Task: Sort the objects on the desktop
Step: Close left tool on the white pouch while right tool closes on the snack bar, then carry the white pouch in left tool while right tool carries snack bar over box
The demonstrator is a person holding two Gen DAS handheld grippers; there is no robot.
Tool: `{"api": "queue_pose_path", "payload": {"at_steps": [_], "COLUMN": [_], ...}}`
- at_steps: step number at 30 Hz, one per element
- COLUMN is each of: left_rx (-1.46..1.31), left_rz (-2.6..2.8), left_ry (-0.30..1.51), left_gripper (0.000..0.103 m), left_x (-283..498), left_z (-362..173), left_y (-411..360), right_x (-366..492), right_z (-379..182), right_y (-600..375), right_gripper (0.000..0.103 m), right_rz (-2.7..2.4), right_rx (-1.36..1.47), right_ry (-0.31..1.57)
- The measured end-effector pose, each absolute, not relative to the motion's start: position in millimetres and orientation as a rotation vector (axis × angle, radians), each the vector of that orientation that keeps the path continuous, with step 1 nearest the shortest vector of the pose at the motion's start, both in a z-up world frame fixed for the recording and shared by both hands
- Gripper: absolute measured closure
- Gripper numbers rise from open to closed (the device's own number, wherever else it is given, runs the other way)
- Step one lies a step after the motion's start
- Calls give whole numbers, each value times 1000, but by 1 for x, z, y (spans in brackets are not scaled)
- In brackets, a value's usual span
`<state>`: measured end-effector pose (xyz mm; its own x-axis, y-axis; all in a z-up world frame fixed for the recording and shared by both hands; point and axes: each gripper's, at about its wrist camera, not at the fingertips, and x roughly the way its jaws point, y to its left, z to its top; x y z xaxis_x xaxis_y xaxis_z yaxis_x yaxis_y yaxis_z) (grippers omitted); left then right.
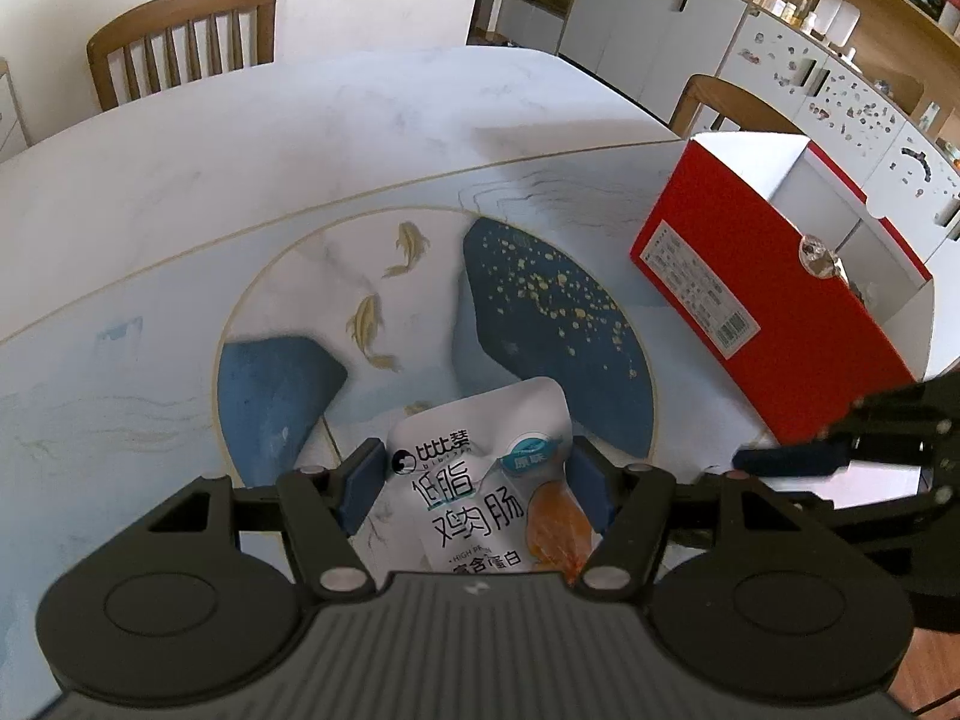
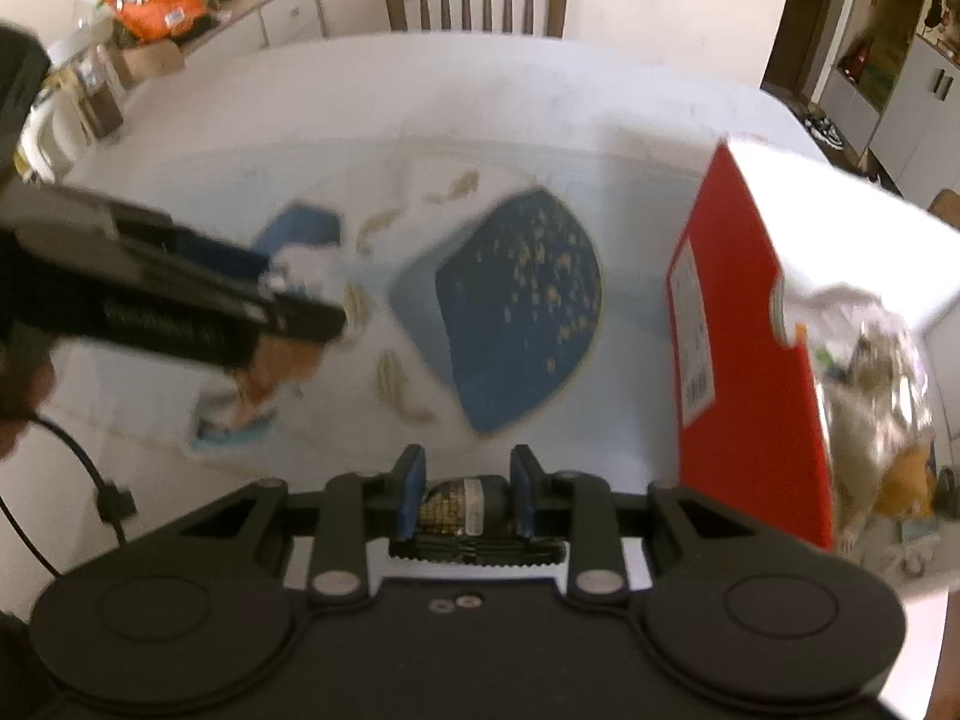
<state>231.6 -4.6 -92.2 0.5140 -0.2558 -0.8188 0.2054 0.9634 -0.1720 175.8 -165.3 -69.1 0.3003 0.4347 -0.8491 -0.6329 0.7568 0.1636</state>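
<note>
While both grippers carry a load, the sorting looks partway done: the red box (image 1: 774, 300) on the table (image 1: 300, 138) already holds at least one crinkled foil packet (image 2: 876, 384). The left gripper (image 1: 477, 480) clamps a white chicken-sausage pouch (image 1: 492, 480) between its pads, and the right gripper (image 2: 468, 495) pinches a small dark packet (image 2: 465, 507). Both, by my judgement, have yet to reach the box.

The worktop (image 1: 360, 120) is pale marble-white, its mat (image 1: 540, 324) printed with dark blue gold-flecked shapes and golden fish. The box (image 1: 780, 312) is red with white inside. The pouch (image 1: 474, 480) is white with black lettering.
</note>
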Motion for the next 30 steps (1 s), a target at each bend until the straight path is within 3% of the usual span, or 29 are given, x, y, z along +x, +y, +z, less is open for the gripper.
{"api": "queue_pose_path", "payload": {"at_steps": [7, 9, 11, 13, 21, 23, 25, 30], "left_rx": [-55, -56, -57, -55, -48, -47, -47, -48], "left_rz": [-278, -279, -281, -281, -285, -286, -287, -303], "left_ry": [997, 995, 992, 993, 1000, 1002, 1002, 1009], "left_gripper": [38, 38, 38, 38, 38, 38, 38, 38], "left_x": [224, 223, 222, 221, 217, 216, 215, 215], "left_z": [-93, -93, -92, -92, -93, -93, -93, -89], "left_y": [-9, -11, -11, -12, -14, -14, -14, -15], "right_x": [162, 160, 158, 157, 157, 156, 156, 157], "right_z": [-82, -80, -76, -72, -92, -96, -98, -92], "right_y": [-174, -177, -182, -186, -171, -169, -169, -174], "right_gripper": [67, 55, 34, 29, 38, 54, 62, 71], "right_rz": [729, 731, 731, 731, 723, 706, 697, 692], "right_rx": [-245, -248, -241, -233, -229, -227, -220, -210], "right_ry": [1076, 1074, 1057, 1049, 1152, 1171, 1179, 1166]}}
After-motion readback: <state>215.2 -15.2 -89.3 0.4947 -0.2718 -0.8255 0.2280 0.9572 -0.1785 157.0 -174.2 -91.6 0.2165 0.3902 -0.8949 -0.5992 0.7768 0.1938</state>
